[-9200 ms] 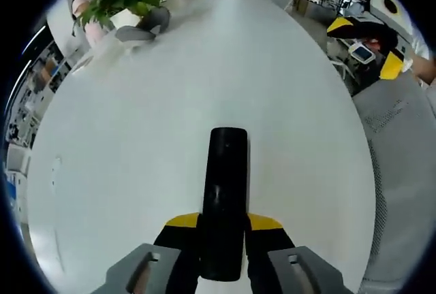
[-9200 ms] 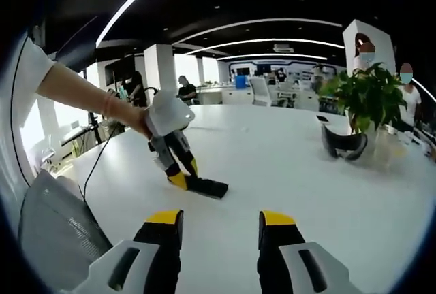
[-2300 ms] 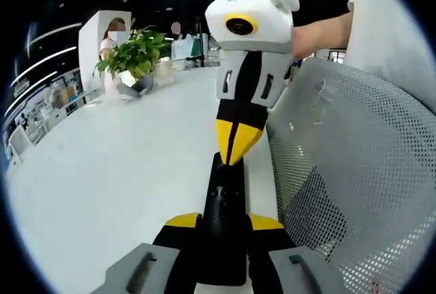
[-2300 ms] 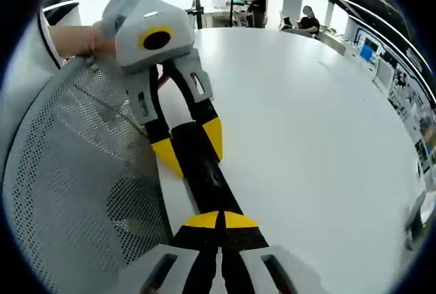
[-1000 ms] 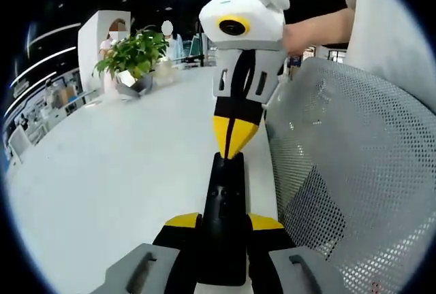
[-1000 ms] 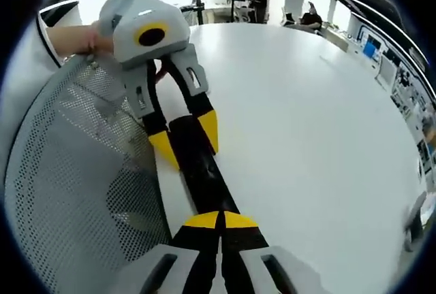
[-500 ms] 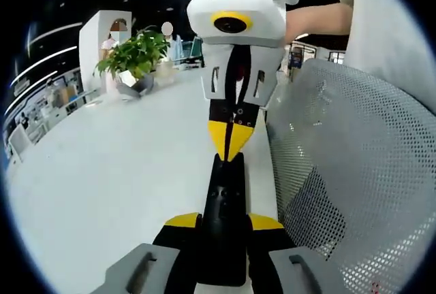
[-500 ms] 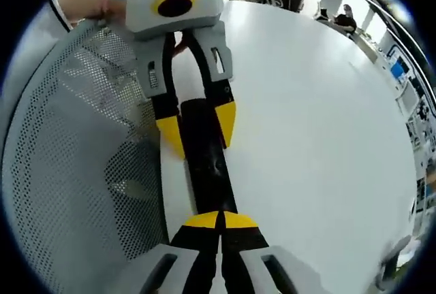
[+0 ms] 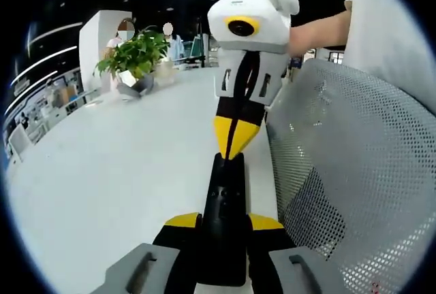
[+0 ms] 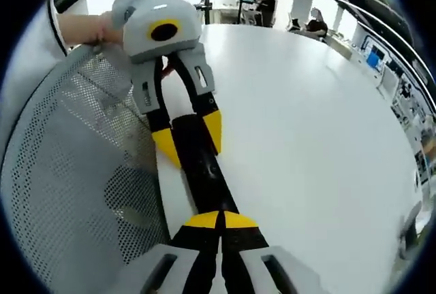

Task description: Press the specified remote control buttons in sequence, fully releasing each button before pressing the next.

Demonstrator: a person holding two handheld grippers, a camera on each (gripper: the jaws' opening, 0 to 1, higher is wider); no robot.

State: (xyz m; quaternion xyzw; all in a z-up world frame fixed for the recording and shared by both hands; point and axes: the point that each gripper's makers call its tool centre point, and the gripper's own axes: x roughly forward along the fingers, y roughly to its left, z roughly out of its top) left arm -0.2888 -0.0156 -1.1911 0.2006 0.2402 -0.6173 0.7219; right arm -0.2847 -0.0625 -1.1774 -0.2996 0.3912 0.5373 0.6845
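Black remote control [image 9: 223, 219] is lying along the white table's [image 9: 116, 165] edge, beside a mesh chair [image 9: 354, 171], the left gripper [image 9: 223, 229] clamping its near end to steady it while the right gripper [image 9: 236, 145], tips pinched together, is bearing down on the far end, apparently to press a button.

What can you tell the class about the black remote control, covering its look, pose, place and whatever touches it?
The remote control is a long, slim, glossy black bar, plastic by its look, with small dark buttons faintly visible on its upper face. It lies lengthwise above the edge of the white table, beside a grey mesh chair back. The left gripper clamps one end between its yellow-tipped fingers. The right gripper, its fingers closed together, points its tip down onto the other end. Whether a button is pressed cannot be told.
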